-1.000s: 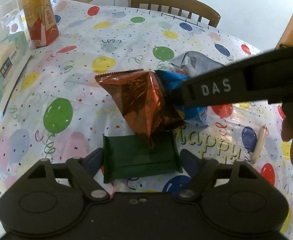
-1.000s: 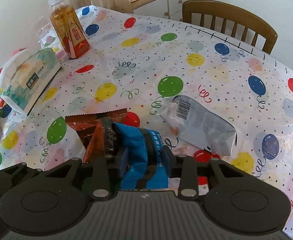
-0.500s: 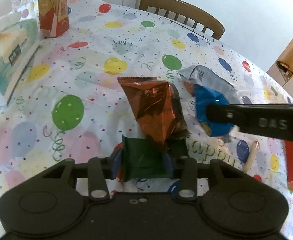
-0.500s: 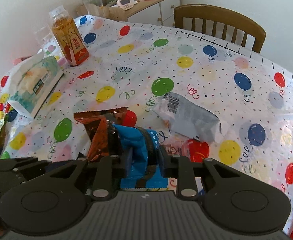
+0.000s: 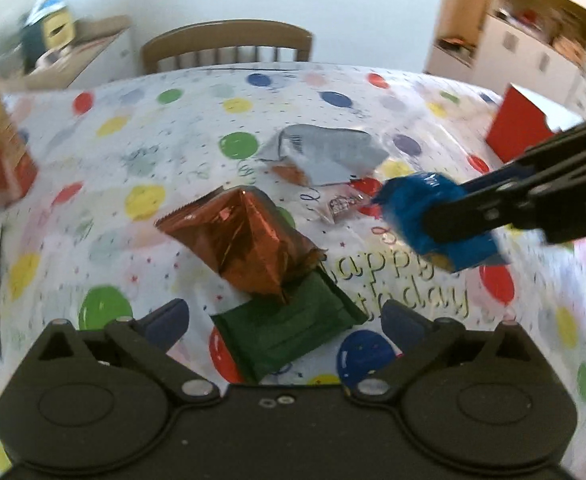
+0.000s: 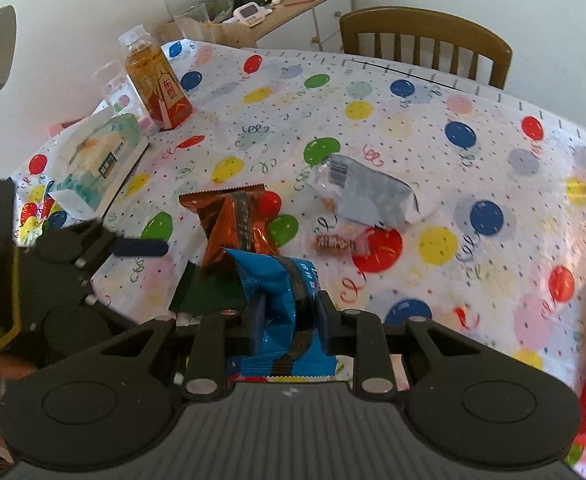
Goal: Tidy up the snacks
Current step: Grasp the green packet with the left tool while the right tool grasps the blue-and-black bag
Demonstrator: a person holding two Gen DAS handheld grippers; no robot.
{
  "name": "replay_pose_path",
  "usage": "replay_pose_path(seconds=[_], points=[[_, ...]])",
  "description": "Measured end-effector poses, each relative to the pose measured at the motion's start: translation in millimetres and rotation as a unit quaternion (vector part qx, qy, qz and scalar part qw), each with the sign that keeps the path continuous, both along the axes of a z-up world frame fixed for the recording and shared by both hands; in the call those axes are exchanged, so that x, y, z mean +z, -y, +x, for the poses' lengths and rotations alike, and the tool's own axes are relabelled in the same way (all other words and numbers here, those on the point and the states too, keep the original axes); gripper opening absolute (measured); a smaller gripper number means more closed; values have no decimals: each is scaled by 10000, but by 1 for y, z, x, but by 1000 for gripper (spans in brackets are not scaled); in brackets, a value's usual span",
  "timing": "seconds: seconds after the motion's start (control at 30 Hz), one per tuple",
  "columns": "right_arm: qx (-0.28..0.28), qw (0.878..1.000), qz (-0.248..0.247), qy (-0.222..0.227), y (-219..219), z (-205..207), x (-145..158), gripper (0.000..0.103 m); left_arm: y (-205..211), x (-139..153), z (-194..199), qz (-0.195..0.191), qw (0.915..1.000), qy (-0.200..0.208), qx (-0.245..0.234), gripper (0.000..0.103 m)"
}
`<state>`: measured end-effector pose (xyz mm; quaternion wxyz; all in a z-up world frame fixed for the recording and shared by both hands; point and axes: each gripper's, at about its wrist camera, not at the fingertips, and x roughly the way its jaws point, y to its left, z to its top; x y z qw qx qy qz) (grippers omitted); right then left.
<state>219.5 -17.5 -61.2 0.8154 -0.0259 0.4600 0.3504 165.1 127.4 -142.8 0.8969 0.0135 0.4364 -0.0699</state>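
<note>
- Pinching a blue packet (image 6: 281, 304) between its pads, the right gripper (image 6: 287, 312) holds it lifted above the near part of the table (image 6: 433, 128) — jaws narrowed tight on the crumpled wrapper, which bulges above and below the fingers.
- In the left wrist view the same packet (image 5: 433, 216) hangs at the right, clear of the cloth, clamped in the black fingers that reach in from the right edge.
- The left gripper (image 5: 285, 320) has its jaws opening to their widest; a green packet (image 5: 289, 332) lies flat on the table between the spread fingers, and the pads do not press on it.
- An orange foil packet (image 5: 249, 240) leans on the far edge of the green one, puffed up and tilted.
- Beyond it, farther and to the right, a silver packet (image 6: 369, 196) lies on its side with its barcode showing; just near of it sits a small clear-wrapped sweet (image 6: 335, 244).
- At the far left of the table stands a bottle (image 6: 157, 80) of amber drink, and near of it a tissue pack (image 6: 101, 156) lies flat.
- A red box (image 5: 521, 128) sits at the far right edge — its contents cannot be told.
- A wooden chair (image 6: 425, 44) stands behind the table's far side, and a sideboard (image 6: 293, 12) with small clutter is against the wall to the left of it.
</note>
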Motion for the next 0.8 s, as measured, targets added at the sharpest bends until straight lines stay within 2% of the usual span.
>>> replay_pose_path(seconds=[0.07, 0.2, 0.37, 0.57, 0.67, 0.8], points=[[-47, 10000, -13, -35, 6, -5, 1, 25, -1, -3, 3, 131, 9993, 5, -340, 102], [-147, 9998, -49, -95, 15, -14, 0, 25, -3, -11, 11, 367, 9971, 15, -667, 102], [-265, 9994, -126, -185, 23, -22, -3, 25, -3, -23, 23, 335, 9934, -289, -1061, 102], [-292, 9992, -153, -223, 26, -29, -4, 25, 5, -28, 19, 464, 9883, -329, -1413, 89], [-270, 9992, -116, -266, 26, -32, -3, 25, 7, -27, 14, 298, 9879, -426, -1463, 82], [-225, 9993, -95, -286, 25, -38, -2, 25, 19, -26, -3, 348, 9838, -415, -1707, 81]])
